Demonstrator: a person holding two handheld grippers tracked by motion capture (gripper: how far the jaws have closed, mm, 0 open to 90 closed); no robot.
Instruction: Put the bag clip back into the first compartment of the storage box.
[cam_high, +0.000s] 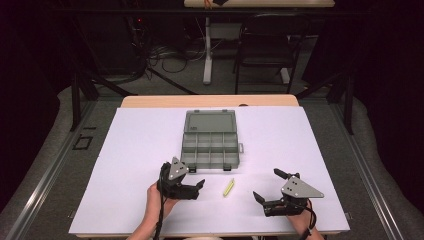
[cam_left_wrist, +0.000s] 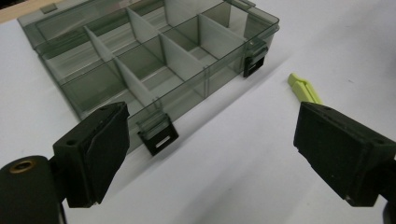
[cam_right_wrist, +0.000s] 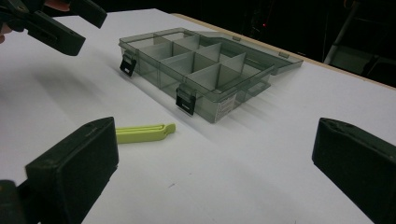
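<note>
— White tabletop, dark room beyond: what sits before you?
— Open smoky organizer box; yellow-green clip just nearer, between your left tongs and right tongs, both spread, empty.

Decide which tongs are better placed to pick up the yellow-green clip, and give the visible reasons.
Probably the left tongs: open, and slightly nearer the clip on the white table. The right tongs, also open, sit a little farther off. It is close.
</note>
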